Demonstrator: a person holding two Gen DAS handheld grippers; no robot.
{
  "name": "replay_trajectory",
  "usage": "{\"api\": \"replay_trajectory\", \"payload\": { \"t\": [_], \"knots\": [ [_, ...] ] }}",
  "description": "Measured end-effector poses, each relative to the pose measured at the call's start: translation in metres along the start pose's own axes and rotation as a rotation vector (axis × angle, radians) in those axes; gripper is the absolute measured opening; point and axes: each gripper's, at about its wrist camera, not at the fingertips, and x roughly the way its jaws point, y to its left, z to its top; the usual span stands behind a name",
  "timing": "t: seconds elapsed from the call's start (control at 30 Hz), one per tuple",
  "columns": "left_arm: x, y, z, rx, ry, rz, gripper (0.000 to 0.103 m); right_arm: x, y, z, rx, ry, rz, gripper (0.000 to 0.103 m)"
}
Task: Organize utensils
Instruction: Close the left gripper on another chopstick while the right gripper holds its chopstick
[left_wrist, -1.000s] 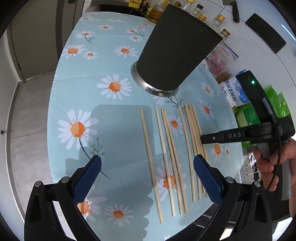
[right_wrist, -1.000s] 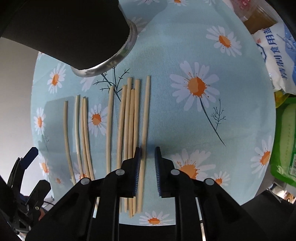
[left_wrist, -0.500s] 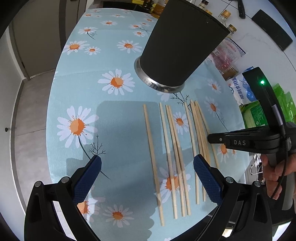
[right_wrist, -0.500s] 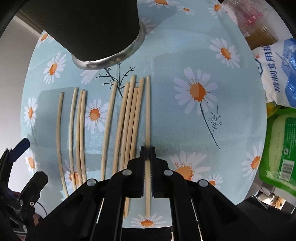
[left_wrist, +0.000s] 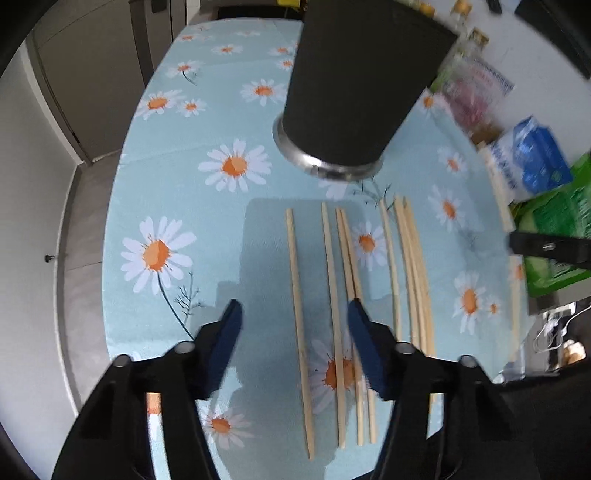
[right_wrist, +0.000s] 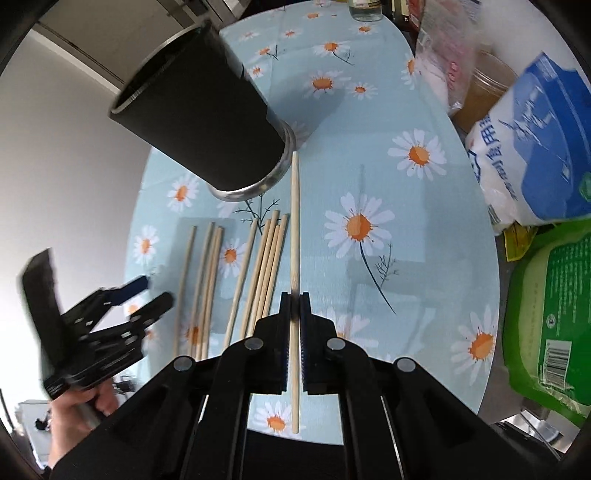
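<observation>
Several wooden chopsticks (left_wrist: 332, 295) lie side by side on the daisy-print tablecloth (left_wrist: 177, 192), in front of a tall black holder cup (left_wrist: 354, 85) with a metal base. My right gripper (right_wrist: 294, 306) is shut on one chopstick (right_wrist: 294, 221) and holds it lifted above the cloth, its tip near the cup's base (right_wrist: 255, 188). The other chopsticks (right_wrist: 258, 266) lie to its left. My left gripper (left_wrist: 293, 321) is open, low over the near ends of the leftmost chopsticks; it also shows in the right wrist view (right_wrist: 147, 291).
A blue-and-white bag (right_wrist: 532, 147), a green packet (right_wrist: 554, 314) and a jar (right_wrist: 480, 88) crowd the table's right side. Bottles stand behind the cup. The table's near edge runs just below the chopsticks' ends. The floor and a cabinet (left_wrist: 92, 74) lie to the left.
My right gripper closed on the rightmost chopstick and lifted it off the cloth. My left gripper narrowed its opening and moved right, over the leftmost chopsticks.
</observation>
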Motion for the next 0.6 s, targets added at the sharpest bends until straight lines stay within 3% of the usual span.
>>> {"api": "replay_trajectory", "payload": {
  "t": [0.13,0.33,0.6],
  "knots": [
    [0.01,-0.009,0.0,0.009,0.035,0.077,0.04,-0.008,-0.011,-0.005,0.0,-0.029,0.028,0.005],
    [0.016,-0.007,0.002,-0.017,0.069,0.109,0.03,-0.011,-0.021,-0.01,-0.028,-0.015,0.07,0.005],
    [0.023,-0.014,0.005,-0.002,0.113,0.132,0.028,-0.005,-0.028,-0.013,-0.068,0.021,0.104,0.005]
  ]
}}
